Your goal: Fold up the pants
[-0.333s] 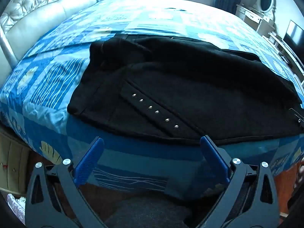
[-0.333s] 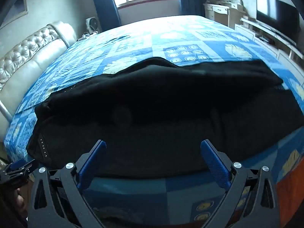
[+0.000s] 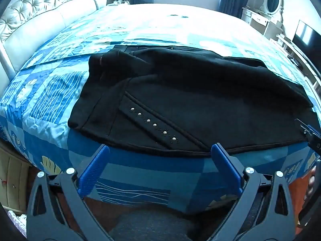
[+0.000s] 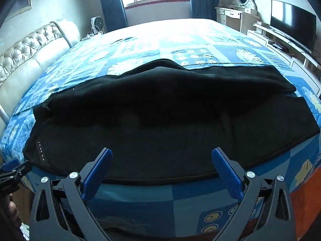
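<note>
Black pants [image 3: 190, 100] lie spread across the near side of a bed, with a row of silver studs [image 3: 152, 123] on a pocket strip toward the left end. My left gripper [image 3: 160, 146] hovers open just in front of the pants' near edge, by the studded end, with nothing between its blue pads [image 3: 94, 170]. My right gripper [image 4: 162, 150] is also open over the near edge of the pants [image 4: 170, 116], further right, its blue pads [image 4: 226, 172] holding nothing. Each gripper shows at the edge of the other's view: the right gripper [image 3: 309, 134] and the left gripper [image 4: 12, 170].
The bed carries a blue patterned cover [image 3: 50, 100] and a tufted cream headboard [image 3: 40, 16] at the left. A white dresser with an oval mirror [image 4: 240, 6] and a television [image 4: 293, 24] line the right wall. A small fan [image 4: 97, 25] stands by the window.
In the left wrist view the pants have slid slightly down and left, and more of the far room shows. The right wrist view is almost unchanged. Both grippers stay open.
</note>
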Demonstrator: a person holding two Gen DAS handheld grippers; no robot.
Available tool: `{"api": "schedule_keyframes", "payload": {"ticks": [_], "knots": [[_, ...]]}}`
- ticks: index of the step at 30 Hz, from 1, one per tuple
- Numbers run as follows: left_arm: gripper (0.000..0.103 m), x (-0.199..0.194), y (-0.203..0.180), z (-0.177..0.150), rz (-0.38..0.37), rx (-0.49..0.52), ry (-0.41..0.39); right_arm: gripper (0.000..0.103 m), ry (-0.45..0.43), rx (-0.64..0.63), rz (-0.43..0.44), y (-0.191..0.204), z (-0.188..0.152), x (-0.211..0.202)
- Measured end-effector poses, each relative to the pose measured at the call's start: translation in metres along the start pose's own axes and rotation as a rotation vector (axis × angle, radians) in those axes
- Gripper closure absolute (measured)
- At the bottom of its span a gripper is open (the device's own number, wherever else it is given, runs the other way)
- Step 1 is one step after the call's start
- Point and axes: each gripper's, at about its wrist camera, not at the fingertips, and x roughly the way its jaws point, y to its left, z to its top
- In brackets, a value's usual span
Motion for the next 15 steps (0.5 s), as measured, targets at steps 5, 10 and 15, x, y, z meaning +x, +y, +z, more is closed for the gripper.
{"api": "schedule_keyframes", "payload": {"ticks": [5,10,15], "knots": [[0.002,-0.002,-0.008,0.000,-0.002,0.022,-0.006,0.004,-0.009,-0.015,-0.003,0.003,-0.003,-0.001],[0.002,-0.003,-0.010,-0.002,-0.002,0.032,-0.013,0.004,-0.013,-0.030,-0.008,0.006,-0.005,0.000],[0.002,-0.003,-0.009,-0.003,-0.002,0.034,-0.017,0.004,-0.008,-0.035,-0.009,0.007,-0.006,0.001]]}}
